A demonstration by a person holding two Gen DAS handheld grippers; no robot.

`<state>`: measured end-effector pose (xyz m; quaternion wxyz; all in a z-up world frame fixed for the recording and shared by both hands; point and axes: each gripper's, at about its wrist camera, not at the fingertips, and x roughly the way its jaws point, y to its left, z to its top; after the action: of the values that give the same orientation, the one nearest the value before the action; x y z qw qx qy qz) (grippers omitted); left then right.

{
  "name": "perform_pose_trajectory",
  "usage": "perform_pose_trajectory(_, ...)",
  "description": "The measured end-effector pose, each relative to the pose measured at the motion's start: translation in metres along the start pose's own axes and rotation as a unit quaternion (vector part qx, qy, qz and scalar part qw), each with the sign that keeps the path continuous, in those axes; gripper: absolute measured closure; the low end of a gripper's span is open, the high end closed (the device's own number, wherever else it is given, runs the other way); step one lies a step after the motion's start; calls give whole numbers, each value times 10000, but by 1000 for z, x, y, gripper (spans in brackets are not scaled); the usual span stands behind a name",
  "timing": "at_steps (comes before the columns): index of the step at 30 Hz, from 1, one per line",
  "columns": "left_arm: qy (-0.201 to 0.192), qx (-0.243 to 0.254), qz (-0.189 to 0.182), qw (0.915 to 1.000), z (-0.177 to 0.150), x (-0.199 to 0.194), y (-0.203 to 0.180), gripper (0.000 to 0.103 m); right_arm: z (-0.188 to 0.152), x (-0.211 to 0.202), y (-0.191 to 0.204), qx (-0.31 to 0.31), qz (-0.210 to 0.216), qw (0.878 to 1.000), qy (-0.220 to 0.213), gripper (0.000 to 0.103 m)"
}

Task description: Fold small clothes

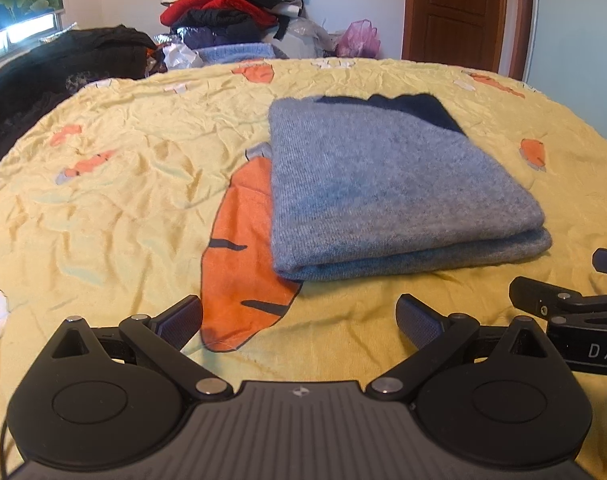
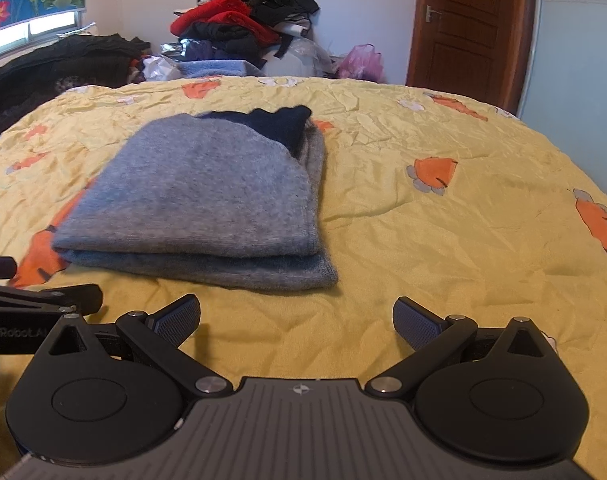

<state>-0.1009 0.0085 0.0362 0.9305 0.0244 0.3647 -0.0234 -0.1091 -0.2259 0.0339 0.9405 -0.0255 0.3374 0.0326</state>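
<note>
The gray sweater (image 1: 387,188) lies folded on the yellow bed sheet (image 1: 123,184), ahead of both jaws. The left gripper (image 1: 299,322) and right gripper (image 2: 297,320) have their jaws spread wide, holding nothing, close side by side.

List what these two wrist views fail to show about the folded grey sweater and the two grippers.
- Grey sweater: underside and inner layers hidden by its own top fold, in both views.
- Its dark blue part: shape unclear, partly tucked at the far end.
- Right gripper: in the left wrist view, cut off by the right edge.
- Left gripper: in the right wrist view, cut off by the left edge.
</note>
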Motion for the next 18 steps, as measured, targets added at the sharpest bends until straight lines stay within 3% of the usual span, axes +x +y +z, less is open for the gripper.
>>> perform_pose_trajectory(8, -205, -91, -89, 9997, 17, -32, 2, 0, 13, -23, -3, 165, 179, 9997, -95, 0)
perform_pose_trajectory(14, -377, -122, 40, 9992, 15, -36, 3, 0, 17, -19, -1, 257, 170, 9995, 34, 0)
perform_pose_trajectory(18, -308, -208, -133, 9992, 15, -37, 7, 0, 15, -18, 0, 166, 133, 9998, 52, 0)
